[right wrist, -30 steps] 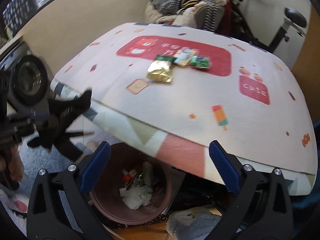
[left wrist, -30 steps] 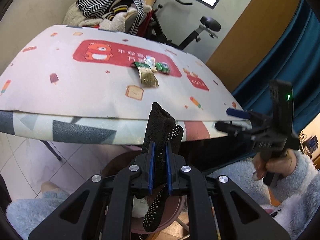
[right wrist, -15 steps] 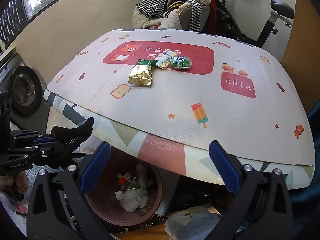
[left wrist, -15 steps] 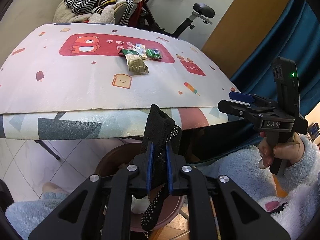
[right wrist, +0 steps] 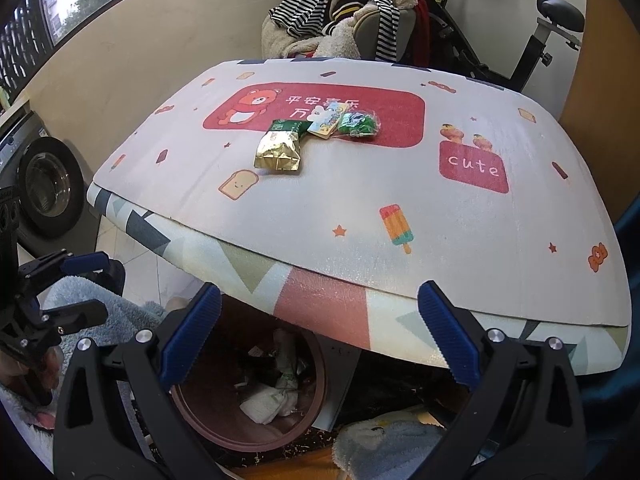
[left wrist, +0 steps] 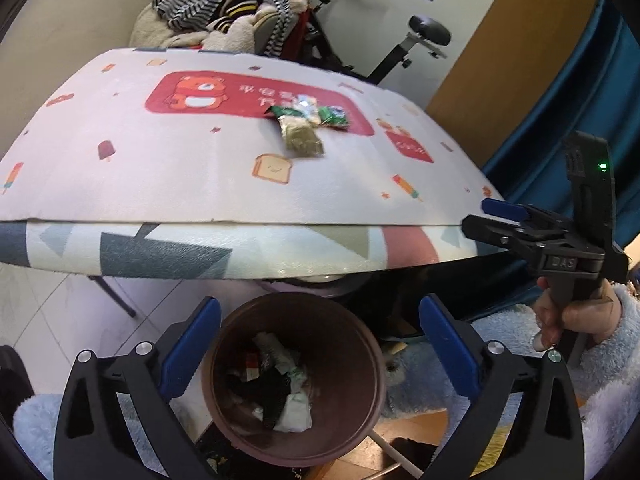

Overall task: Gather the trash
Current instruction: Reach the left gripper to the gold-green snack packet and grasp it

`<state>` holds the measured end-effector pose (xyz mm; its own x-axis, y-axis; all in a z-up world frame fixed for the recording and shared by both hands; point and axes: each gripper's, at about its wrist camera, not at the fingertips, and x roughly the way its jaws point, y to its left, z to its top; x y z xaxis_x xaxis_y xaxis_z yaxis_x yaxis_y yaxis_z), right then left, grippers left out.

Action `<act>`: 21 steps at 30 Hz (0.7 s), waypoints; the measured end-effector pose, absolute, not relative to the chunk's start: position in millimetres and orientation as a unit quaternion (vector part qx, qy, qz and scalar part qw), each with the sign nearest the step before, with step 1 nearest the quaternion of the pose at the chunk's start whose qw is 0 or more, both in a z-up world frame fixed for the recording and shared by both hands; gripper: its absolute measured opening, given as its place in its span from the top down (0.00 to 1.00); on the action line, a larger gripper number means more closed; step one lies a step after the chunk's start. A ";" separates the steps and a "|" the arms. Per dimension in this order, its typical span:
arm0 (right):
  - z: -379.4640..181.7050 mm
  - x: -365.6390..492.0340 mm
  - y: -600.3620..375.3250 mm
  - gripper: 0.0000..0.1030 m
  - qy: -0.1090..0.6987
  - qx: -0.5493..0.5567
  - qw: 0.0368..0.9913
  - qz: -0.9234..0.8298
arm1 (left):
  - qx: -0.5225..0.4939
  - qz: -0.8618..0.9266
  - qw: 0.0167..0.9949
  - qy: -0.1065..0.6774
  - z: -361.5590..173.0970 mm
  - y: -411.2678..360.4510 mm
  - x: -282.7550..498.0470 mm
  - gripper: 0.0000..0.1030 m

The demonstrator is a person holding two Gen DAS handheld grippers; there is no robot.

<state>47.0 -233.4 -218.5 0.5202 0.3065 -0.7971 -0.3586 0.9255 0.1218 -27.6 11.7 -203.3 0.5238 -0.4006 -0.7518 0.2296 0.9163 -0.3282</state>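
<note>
Sock dropped, wrappers still waiting on the table

Gone from the left gripper (left wrist: 320, 344) is the black dotted sock it was clamping a second ago; its blue jaws are opening, now wide apart with nothing between them, and a dark shape that looks like that sock lies in the brown bin (left wrist: 296, 376) below, on top of crumpled white paper. The right gripper (right wrist: 318, 336) hangs near the table edge with its jaws wide apart and empty too.

What is left of the trash sits well up the table (right wrist: 460, 208) on the red bear panel: a gold foil packet (right wrist: 278, 150), a small yellow wrapper (right wrist: 326, 120) touching its top corner, and a green wrapper (right wrist: 356, 124) just beside that.

From where I stand the risks are plain enough. Those three pieces overlap, so a grab at one could drag or flick its neighbours off across the mat. The foil looks slick and flat, and jaws coming in at a steep angle may skate over it or pinch the soft mat instead. The bin is tucked partly under the table edge, so a release made too early would land on the floor.
</note>
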 end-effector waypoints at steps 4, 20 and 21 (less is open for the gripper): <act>-220.5 46.0 -232.9 0.06 0.453 -0.034 0.870 0.191 | -0.089 -0.165 0.870 0.455 -206.0 16.6 -27.2 0.06; -230.1 51.7 -235.1 0.06 0.462 -0.035 0.869 0.176 | -0.077 -0.097 0.896 0.427 -189.4 38.1 3.1 0.06; -231.5 53.8 -235.7 0.06 0.463 -0.035 0.869 0.174 | -0.077 -0.095 0.896 0.427 -187.4 38.7 8.9 0.06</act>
